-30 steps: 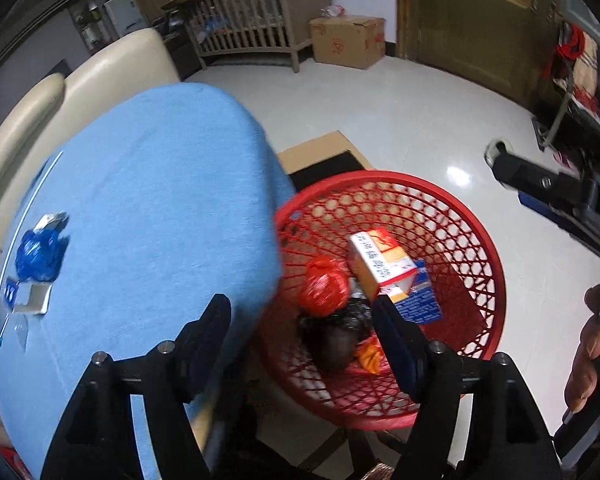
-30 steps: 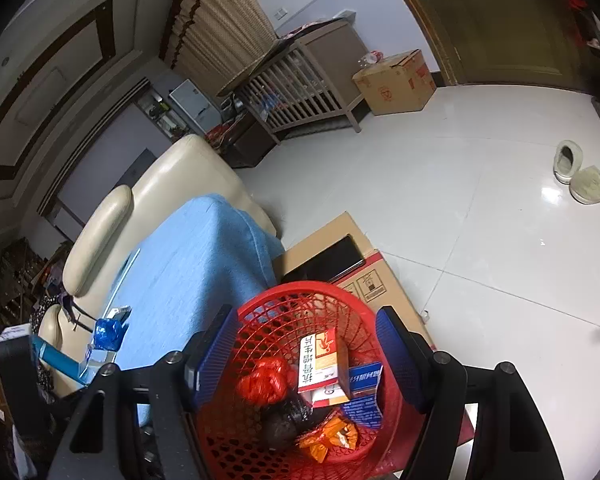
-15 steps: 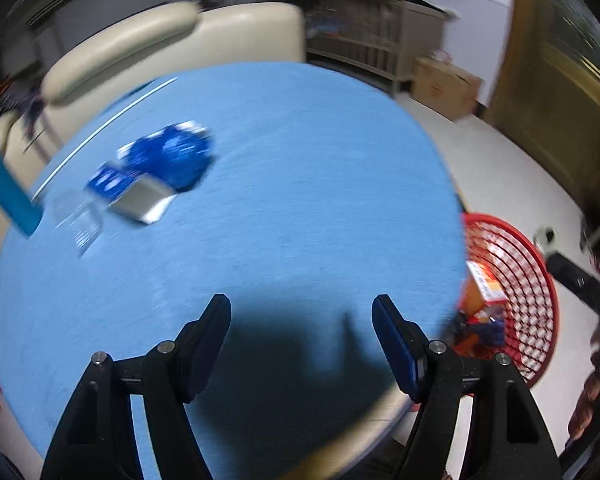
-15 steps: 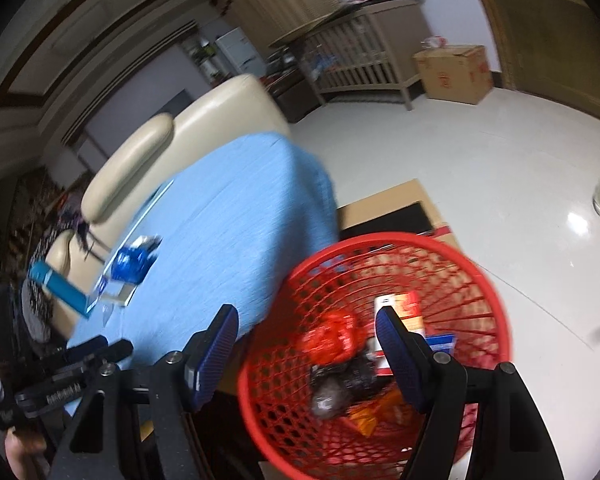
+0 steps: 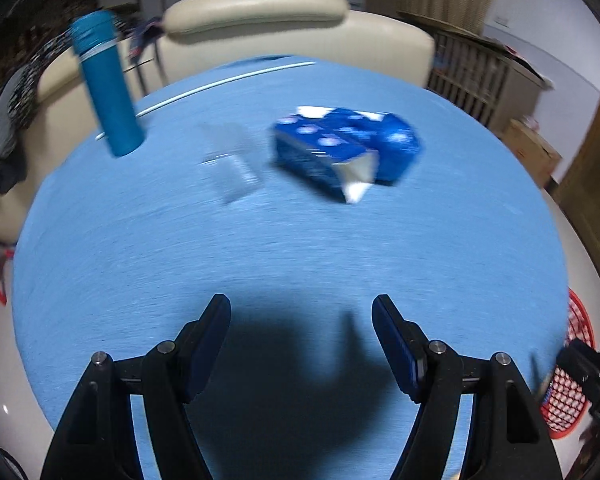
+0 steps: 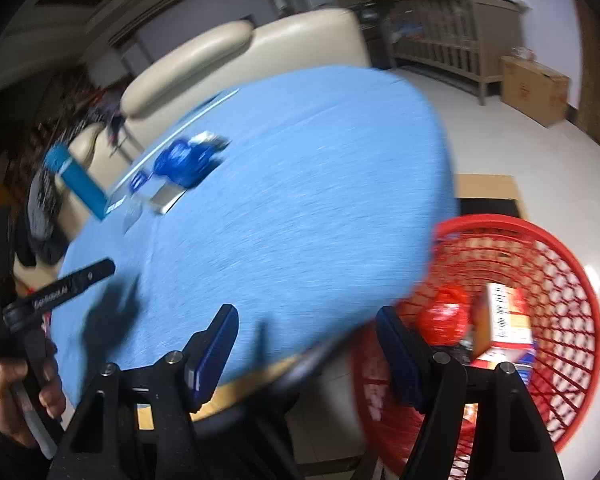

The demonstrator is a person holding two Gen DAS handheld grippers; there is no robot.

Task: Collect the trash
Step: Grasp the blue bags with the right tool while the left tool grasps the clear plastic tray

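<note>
Nearest, the left gripper point(image 5: 301, 322) hangs over a round, blue-covered worktop point(image 5: 300, 248), its jaws spread with nothing between them. The right gripper point(image 6: 306, 334), jaws likewise spread and empty, sits over the worktop's edge beside a red mesh basket point(image 6: 572, 300) on the floor, probably placed there so trash can be dropped straight in; it already holds a red bag and cartons. Farther across the worktop lies a blue wrapped pack point(image 5: 346, 150), likely the next piece to collect, with an upright teal bottle point(image 5: 108, 84) beyond.
</note>
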